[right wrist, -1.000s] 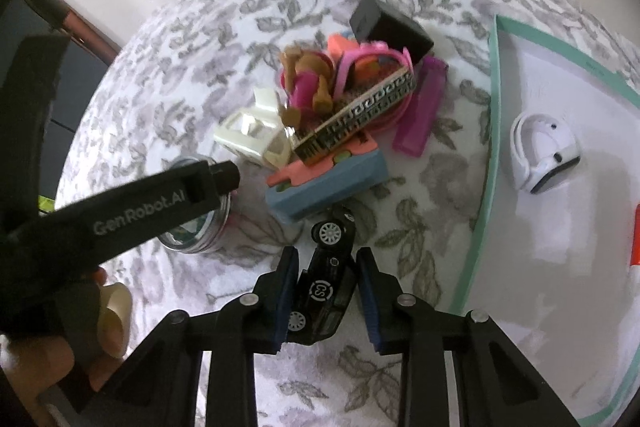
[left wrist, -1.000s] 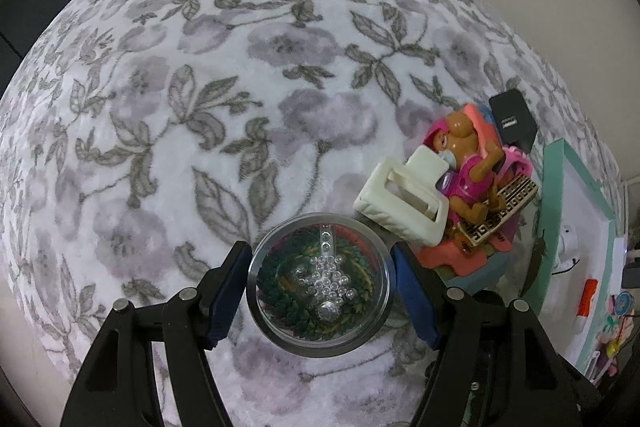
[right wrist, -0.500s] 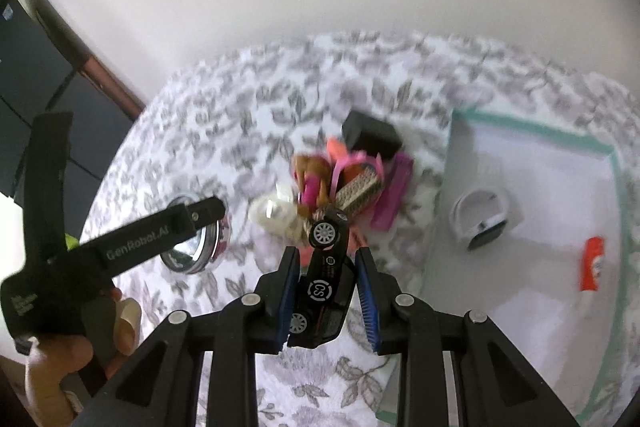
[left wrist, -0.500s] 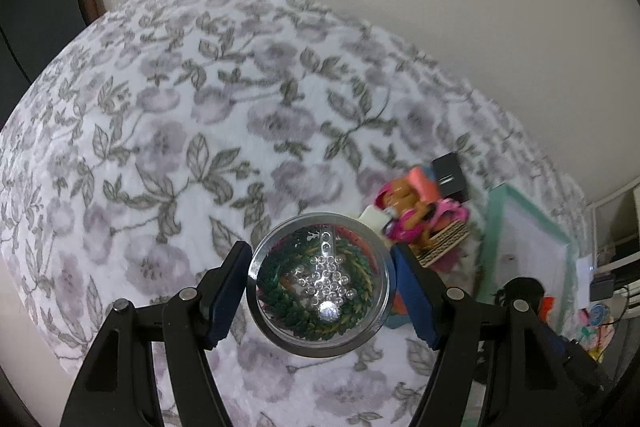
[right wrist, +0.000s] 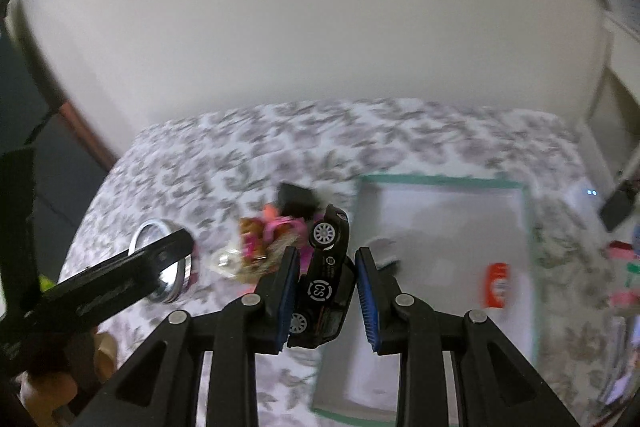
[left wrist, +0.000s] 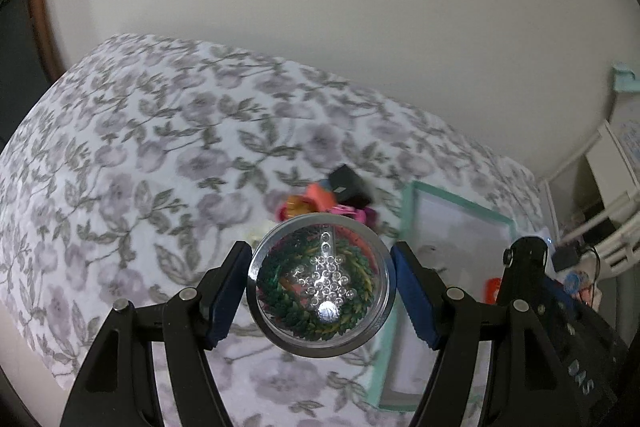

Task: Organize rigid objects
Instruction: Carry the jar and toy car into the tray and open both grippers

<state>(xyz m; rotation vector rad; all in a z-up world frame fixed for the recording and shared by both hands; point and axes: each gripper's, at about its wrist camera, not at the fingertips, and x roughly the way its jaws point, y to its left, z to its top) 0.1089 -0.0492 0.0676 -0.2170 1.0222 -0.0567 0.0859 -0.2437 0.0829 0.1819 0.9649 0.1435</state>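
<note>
With the left gripper [left wrist: 320, 287] clamping the round tin [left wrist: 318, 285] and the right gripper [right wrist: 326, 291] pinching the toy car [right wrist: 324, 275], keep both jaws firm and lower gently into the tray [right wrist: 440, 183] ahead.

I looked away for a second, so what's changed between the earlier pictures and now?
Both tools rose away from the flowered cloth; the toy pile and tray now look smaller. Unchanged: left tool grips the round tin, right tool grips the black toy car.
</note>
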